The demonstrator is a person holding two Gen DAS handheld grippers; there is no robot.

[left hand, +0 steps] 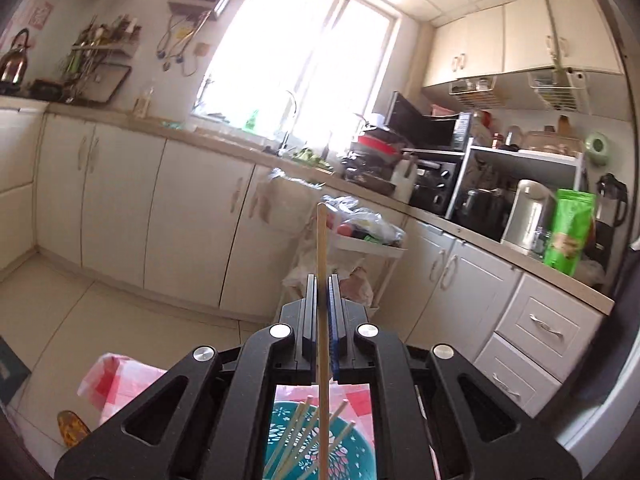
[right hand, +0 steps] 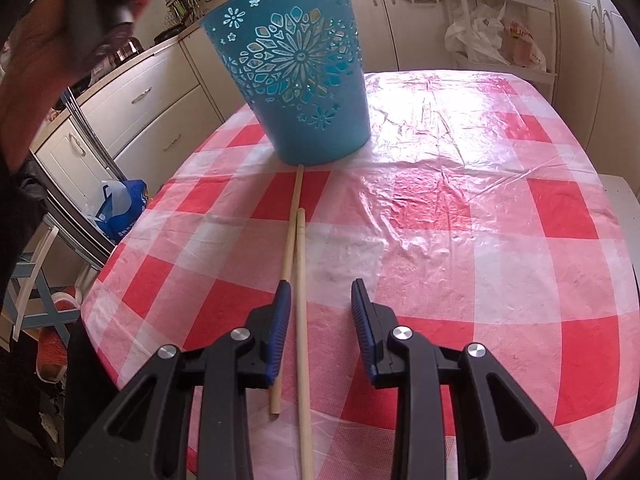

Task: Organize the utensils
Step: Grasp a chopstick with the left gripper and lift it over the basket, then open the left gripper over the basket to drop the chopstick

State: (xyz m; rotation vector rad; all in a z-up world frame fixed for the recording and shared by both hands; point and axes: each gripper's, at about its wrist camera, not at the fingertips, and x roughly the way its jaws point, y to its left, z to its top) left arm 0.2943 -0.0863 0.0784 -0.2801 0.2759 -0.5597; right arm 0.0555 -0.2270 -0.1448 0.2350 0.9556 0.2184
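While the left wrist view is looking out across the kitchen, the left gripper point(left hand: 321, 280) is pinching a single wooden chopstick point(left hand: 321, 240), its jaws pressed together on the shaft with no gap showing. That chopstick is standing roughly upright across the line of the fingers, its upper end rising above the fingertips and its lower end pointing down toward the teal basket point(left hand: 288, 432). The basket is sitting directly beneath this gripper, seen through the frame, with several chopsticks already leaning inside it. My reading is that this stick is being carried over the basket's mouth, and that its long axis is already pointing nearly down into the opening, so a short drop should be enough.

As the right wrist view is looking down at the checked tablecloth point(right hand: 460, 208), the right gripper point(right hand: 320, 300) is hovering with its jaws spread and gripping nothing. Two loose chopsticks point(right hand: 300, 264) are lying on the cloth, both running away from the gripper toward the basket point(right hand: 296, 80), almost parallel to the fingers. One is passing between the jaws, nearer the left-hand pad; the other is lying under or just outside that pad, its far end touching or nearly touching the basket's base. Since the jaws are already straddling the nearer stick along its length, the right hand is the better placed for these two. A person's hand point(right hand: 96, 4), gripping a dark handle, is showing at the upper left.
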